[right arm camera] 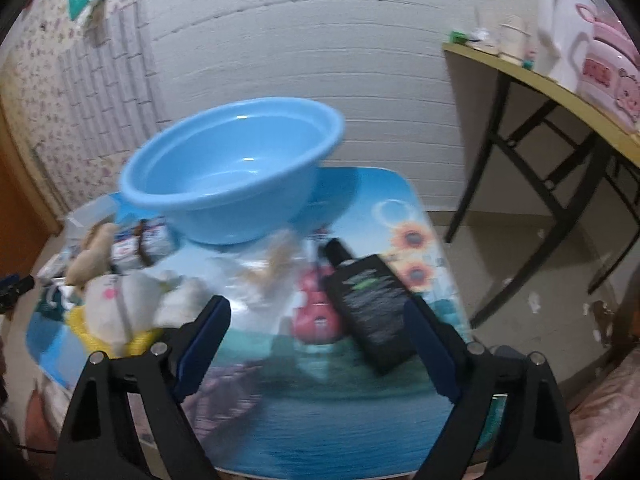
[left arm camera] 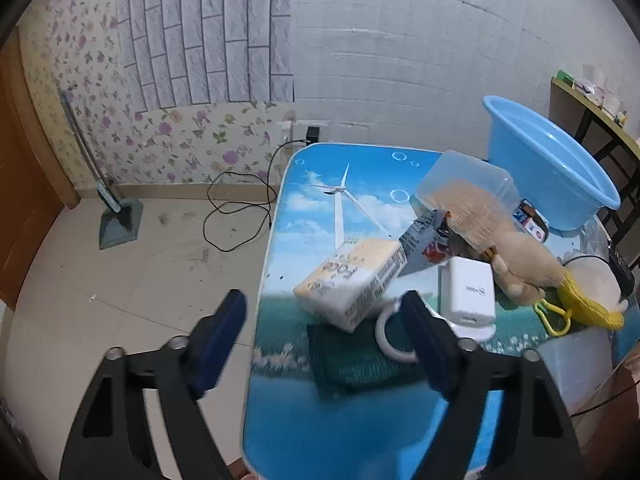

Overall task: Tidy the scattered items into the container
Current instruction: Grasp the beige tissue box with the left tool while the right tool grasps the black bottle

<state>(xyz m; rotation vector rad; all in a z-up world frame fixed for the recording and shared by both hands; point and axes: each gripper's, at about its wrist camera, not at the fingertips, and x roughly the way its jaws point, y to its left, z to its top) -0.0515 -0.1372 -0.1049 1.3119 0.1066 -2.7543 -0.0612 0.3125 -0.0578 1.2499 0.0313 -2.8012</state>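
We are seeing the blue basin (right arm camera: 224, 176) sitting empty at the far end of the table (left arm camera: 320, 420), so by our reading nothing is tidied yet. The carton (left arm camera: 352, 280), white charger (left arm camera: 470, 294), plush toy (left arm camera: 524, 264), clear tub (left arm camera: 464, 184) and black bottle (right arm camera: 368, 304) are all lying loose on the tabletop. The left gripper (left arm camera: 324, 340) and right gripper (right arm camera: 316, 344) are both hanging above the near edge with jaws spread, grasping nothing.

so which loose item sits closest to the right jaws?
The black bottle: it lies flat on the table, its lower end just ahead of the open right gripper. The plush toys lie further left.
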